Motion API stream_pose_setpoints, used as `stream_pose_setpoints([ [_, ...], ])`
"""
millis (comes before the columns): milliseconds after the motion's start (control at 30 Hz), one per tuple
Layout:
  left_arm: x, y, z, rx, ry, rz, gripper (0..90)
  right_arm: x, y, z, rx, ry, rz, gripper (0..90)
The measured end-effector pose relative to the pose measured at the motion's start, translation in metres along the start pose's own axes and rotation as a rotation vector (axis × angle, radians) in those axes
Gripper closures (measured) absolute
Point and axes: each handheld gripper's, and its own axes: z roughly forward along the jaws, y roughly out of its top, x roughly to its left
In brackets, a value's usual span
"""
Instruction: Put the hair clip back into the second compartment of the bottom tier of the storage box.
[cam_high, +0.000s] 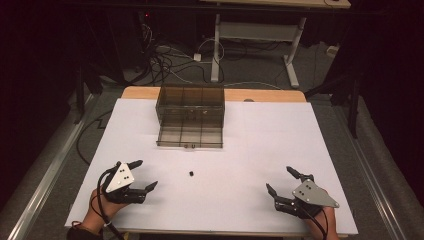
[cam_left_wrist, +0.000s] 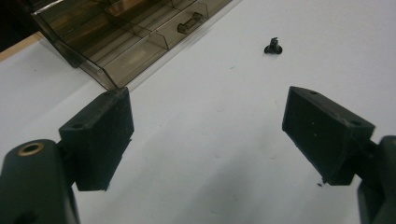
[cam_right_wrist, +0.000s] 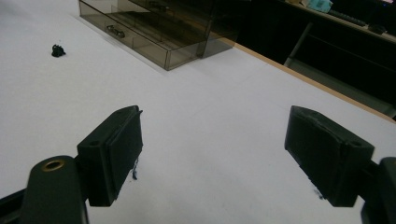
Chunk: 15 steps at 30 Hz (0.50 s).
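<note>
A small black part (cam_high: 191, 173) lies alone on the white table top (cam_high: 250, 150), in front of a smoky clear drawer box (cam_high: 190, 107) whose bottom drawer (cam_high: 189, 136) is pulled out. My left gripper (cam_high: 145, 174) rests at the near left, open and empty, its jaws wide apart. In the left gripper view the black part (cam_left_wrist: 273, 46) lies ahead and to the right of the gripper (cam_left_wrist: 208, 133), with the drawer (cam_left_wrist: 140, 42) at upper left. My right gripper (cam_high: 282, 180) sits at the near right, open and empty. The right gripper view has the part (cam_right_wrist: 58, 50) far left and the drawer box (cam_right_wrist: 159, 28) ahead of the gripper (cam_right_wrist: 212, 154).
The table's wooden back edge (cam_high: 265, 95) runs behind the box. Beyond it on the floor stand a desk frame (cam_high: 255, 45) and a tangle of cables (cam_high: 170, 60). Metal rails (cam_high: 45, 175) run along both sides of the table.
</note>
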Motion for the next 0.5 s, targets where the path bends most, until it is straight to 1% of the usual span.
stream_pose_setpoints([
  [33, 0.001, 0.000, 0.001, 0.003, -0.006, -0.002, 16.1, -0.001, -0.001, 0.000, 0.002, 0.001, 0.004, 19.3],
  [133, 0.002, 0.001, 0.002, 0.013, -0.005, -0.005, 16.4, -0.003, -0.002, 0.000, 0.005, -0.004, 0.006, 19.3],
  [200, 0.003, 0.001, 0.002, 0.014, -0.006, -0.012, 18.2, -0.003, -0.002, -0.001, 0.008, -0.006, 0.011, 19.3],
  [267, 0.004, 0.000, 0.002, 0.019, -0.023, -0.026, 18.2, -0.003, -0.002, -0.001, 0.011, -0.012, 0.017, 19.3],
  [300, 0.003, 0.001, 0.002, 0.029, -0.022, -0.027, 18.2, -0.002, -0.001, -0.001, 0.011, -0.010, 0.013, 19.3],
  [333, 0.003, 0.002, 0.002, 0.034, -0.024, -0.023, 18.2, -0.002, -0.001, -0.001, 0.013, -0.010, 0.009, 19.3],
  [367, 0.001, 0.004, 0.002, 0.050, -0.036, -0.023, 18.2, -0.002, -0.001, -0.001, 0.015, -0.008, 0.008, 19.3],
  [400, 0.001, 0.004, 0.002, 0.050, -0.036, -0.023, 18.2, -0.001, -0.001, -0.001, 0.015, -0.008, 0.007, 19.3],
  [433, 0.000, 0.006, 0.002, 0.064, -0.036, -0.021, 18.2, -0.001, -0.001, -0.001, 0.019, -0.008, 0.006, 19.3],
  [500, -0.001, 0.011, 0.002, 0.082, -0.048, -0.004, 19.7, 0.000, -0.001, -0.001, 0.021, -0.011, 0.001, 19.3],
])
